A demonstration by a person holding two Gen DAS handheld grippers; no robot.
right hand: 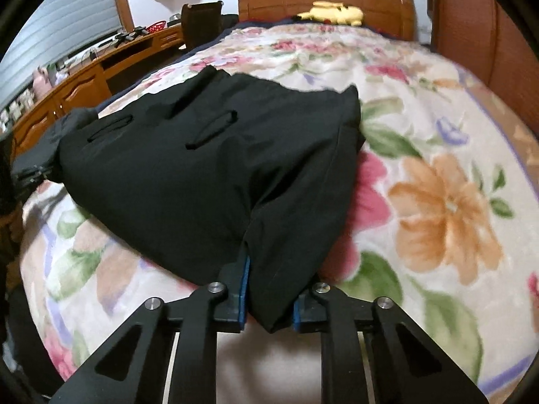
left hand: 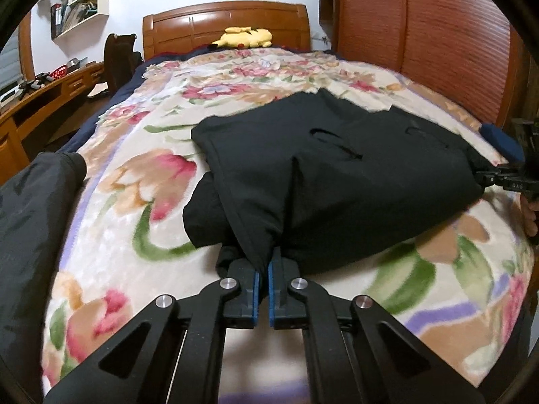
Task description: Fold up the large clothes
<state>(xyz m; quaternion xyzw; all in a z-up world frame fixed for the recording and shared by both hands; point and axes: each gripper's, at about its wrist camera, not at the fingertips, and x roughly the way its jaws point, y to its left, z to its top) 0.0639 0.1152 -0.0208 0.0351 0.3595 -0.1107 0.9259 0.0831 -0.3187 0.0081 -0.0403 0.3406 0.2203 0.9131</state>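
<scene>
A large black garment (left hand: 337, 175) lies partly folded on the floral blanket (left hand: 134, 175) of a bed, with two slit pockets facing up. My left gripper (left hand: 264, 262) is shut on the garment's near left corner, fabric pinched between the blue pads. My right gripper (right hand: 269, 289) is shut on a thick bunch of the garment (right hand: 209, 168) at its near right corner. The right gripper also shows at the right edge of the left wrist view (left hand: 505, 175), holding the cloth taut just above the blanket (right hand: 438, 202).
A yellow plush toy (left hand: 246, 37) lies by the wooden headboard (left hand: 225, 20). A wooden wardrobe (left hand: 421, 33) stands along the bed's right side. A wooden desk (left hand: 50, 91) and a dark chair (left hand: 118, 57) stand left. Another dark garment (left hand: 33, 208) lies at the left.
</scene>
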